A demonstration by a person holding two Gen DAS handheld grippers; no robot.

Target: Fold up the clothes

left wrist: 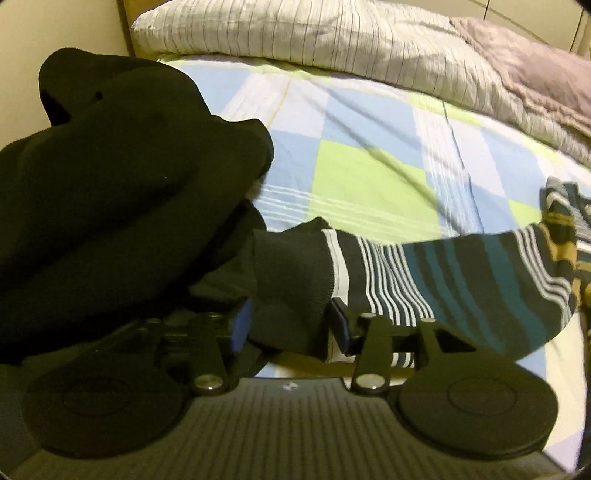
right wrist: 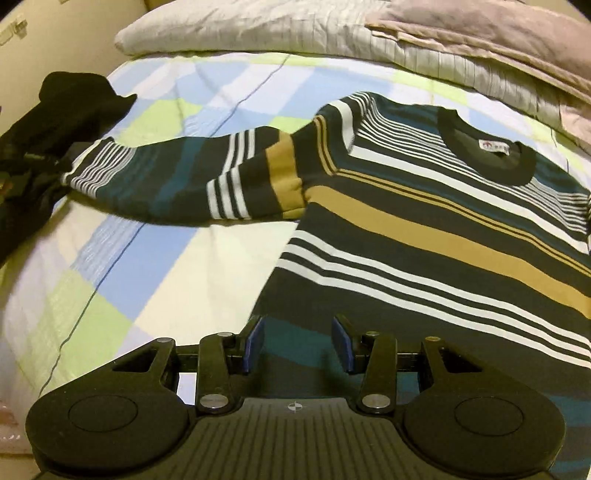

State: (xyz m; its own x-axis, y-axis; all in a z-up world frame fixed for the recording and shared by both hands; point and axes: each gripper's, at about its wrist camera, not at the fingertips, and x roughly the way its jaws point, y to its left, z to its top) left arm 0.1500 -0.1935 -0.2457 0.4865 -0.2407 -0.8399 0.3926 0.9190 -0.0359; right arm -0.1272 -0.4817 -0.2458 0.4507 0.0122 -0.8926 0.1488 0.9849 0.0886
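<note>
A striped sweater point(right wrist: 424, 221) in dark, teal, white and mustard lies flat on the checked bedsheet point(right wrist: 166, 266), collar toward the pillows. Its left sleeve point(right wrist: 177, 181) stretches out to the left, lifted at the cuff. In the left wrist view my left gripper point(left wrist: 291, 325) is closed on the sleeve's black ribbed cuff point(left wrist: 291, 280), with the striped sleeve point(left wrist: 461, 280) running off to the right. My right gripper point(right wrist: 298, 343) is open, its blue pads point(right wrist: 255, 343) set just above the sweater's lower hem area, holding nothing.
A black garment point(left wrist: 122, 192) is heaped at the left edge of the bed, close beside my left gripper; it also shows in the right wrist view point(right wrist: 55, 122). A striped white duvet point(left wrist: 314, 33) and a mauve blanket point(right wrist: 498, 33) lie along the head of the bed.
</note>
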